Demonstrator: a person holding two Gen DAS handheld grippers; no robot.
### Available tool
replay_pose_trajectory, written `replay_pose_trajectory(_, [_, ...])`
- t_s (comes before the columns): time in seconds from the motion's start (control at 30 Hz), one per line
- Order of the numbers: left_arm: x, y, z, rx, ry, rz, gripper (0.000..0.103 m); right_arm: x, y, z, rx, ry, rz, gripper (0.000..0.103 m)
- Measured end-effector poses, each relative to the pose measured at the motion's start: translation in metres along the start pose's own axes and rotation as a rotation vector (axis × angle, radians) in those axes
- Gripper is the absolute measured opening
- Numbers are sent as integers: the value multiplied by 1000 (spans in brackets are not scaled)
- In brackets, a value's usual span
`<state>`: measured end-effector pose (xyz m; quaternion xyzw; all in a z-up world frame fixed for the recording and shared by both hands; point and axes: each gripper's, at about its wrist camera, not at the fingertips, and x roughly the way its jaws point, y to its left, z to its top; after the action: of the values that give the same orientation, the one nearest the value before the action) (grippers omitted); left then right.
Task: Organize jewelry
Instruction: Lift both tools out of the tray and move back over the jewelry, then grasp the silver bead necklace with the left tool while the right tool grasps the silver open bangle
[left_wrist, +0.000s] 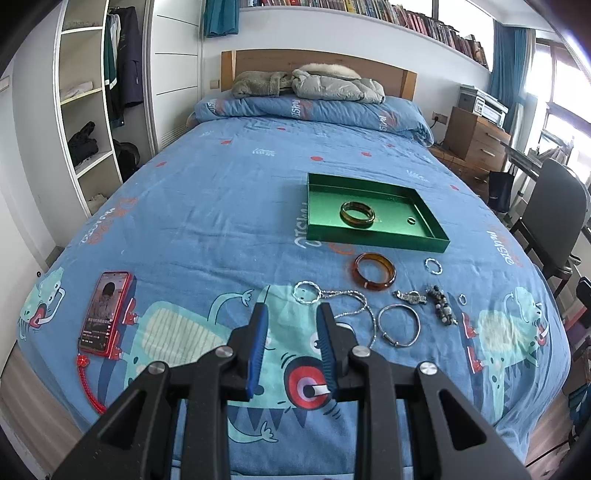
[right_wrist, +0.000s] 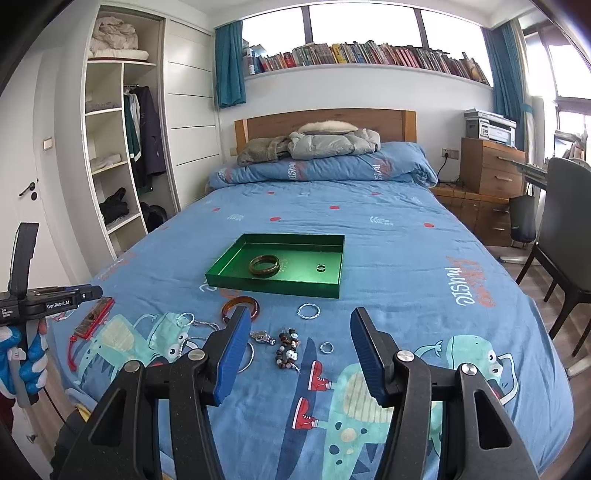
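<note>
Both claws (left, right) gape empty above bed; green tray mid-quilt, wardrobe beyond.

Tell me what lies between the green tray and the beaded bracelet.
In the right wrist view, only a twisted silver ring lies on the bedspread between the green tray and the beaded bracelet.

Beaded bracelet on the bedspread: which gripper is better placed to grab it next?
Right. The right gripper is open with the beaded bracelet almost between its fingers; the left gripper points at the twisted ring, further left.
</note>
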<state>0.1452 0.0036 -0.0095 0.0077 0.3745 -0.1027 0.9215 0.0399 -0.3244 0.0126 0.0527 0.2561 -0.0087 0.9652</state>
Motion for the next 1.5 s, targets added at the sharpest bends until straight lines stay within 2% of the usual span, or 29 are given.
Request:
replay_pose_trajectory(0.13, [12, 1, -12, -3, 30, -5, 26, 4, 0, -9, 13, 14, 9, 48])
replay_pose_trajectory(0.4, [38, -1, -29, -7, 68, -5, 26, 30, -5, -30, 41, 65, 23, 44])
replay_pose_trajectory(0.53, [57, -7, -36, 2, 105, -48, 26, 43, -6, -40, 63, 85, 39, 39])
replay_pose_trajectory(0.77, [103, -23, -46, 22, 196, -106, 26, 87, 10, -63, 51, 190, 111, 32])
replay_pose_trajectory(1.17, [166, -28, -46, 9, 288, -122, 26, 159, 40, -78, 2, 311, 198, 31])
replay_pose_trajectory(1.5, [180, -36, -42, 45, 298, -102, 28, 209, 49, -79, -15, 401, 222, 31])
